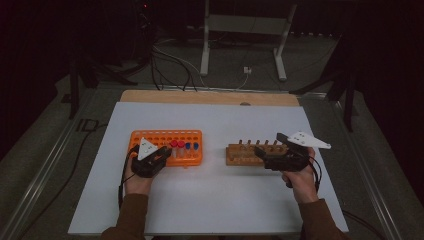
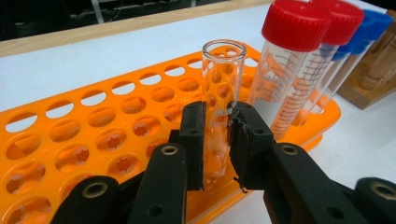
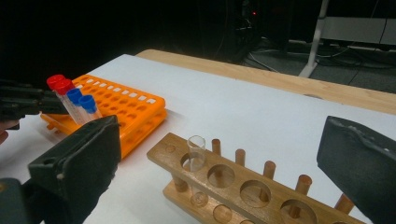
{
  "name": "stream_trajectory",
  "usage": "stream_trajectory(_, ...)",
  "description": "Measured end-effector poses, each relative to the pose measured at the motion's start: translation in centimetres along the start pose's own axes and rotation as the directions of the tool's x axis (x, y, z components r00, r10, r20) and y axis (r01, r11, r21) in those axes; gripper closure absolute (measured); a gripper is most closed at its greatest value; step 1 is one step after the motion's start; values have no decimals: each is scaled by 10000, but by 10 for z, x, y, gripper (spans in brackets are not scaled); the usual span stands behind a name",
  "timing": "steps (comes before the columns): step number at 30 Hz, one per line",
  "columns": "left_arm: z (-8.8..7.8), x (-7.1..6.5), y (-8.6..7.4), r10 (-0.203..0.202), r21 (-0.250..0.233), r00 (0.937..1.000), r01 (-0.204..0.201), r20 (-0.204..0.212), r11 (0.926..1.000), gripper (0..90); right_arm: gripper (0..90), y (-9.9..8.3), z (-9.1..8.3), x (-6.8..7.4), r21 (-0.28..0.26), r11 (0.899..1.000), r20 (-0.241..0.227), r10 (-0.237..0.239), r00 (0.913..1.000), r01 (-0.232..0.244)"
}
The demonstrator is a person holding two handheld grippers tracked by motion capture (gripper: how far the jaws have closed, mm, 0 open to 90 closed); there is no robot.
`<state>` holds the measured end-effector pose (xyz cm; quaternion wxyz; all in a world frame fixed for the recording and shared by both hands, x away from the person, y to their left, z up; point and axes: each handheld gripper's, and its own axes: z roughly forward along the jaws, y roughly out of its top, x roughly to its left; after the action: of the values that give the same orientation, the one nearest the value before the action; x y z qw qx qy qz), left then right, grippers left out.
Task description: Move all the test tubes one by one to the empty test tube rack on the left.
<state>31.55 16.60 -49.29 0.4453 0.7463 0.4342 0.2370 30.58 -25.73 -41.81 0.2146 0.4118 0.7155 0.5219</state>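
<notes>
My left gripper point(image 2: 217, 135) is shut on a clear, uncapped glass tube point(image 2: 223, 70). The tube stands upright over the near row of the orange rack point(image 2: 70, 135); its lower end is hidden by the jaws. Right of it in the rack stand two red-capped tubes point(image 2: 294, 28) and blue-capped tubes point(image 2: 373, 23). In the high view the left gripper point(image 1: 167, 151) is at the orange rack point(image 1: 150, 136). My right gripper point(image 3: 224, 154) is open wide, hovering at the wooden rack point(image 3: 243, 177), which holds one clear tube point(image 3: 196, 154). The right gripper point(image 1: 270, 145) holds nothing.
The white tabletop point(image 1: 215, 200) spreads in front of both racks. The wooden rack point(image 1: 245, 152) has upright pegs and several vacant holes. A wooden strip point(image 1: 210, 96) borders the table's far edge, with cables and a stand on the floor beyond.
</notes>
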Motion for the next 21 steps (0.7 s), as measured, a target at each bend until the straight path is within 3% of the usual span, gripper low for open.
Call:
stream_trajectory(11,-1,-2,-2,167,157,9998,-166,-61,9997,765,1,-3,8,3,341,9991,8,-238,9997,237)
stream_trajectory(21,1,-2,-3,167,241,9998,-164,-121,9996,764,61,-5,14,2,345,9992,138,-227,9996,222)
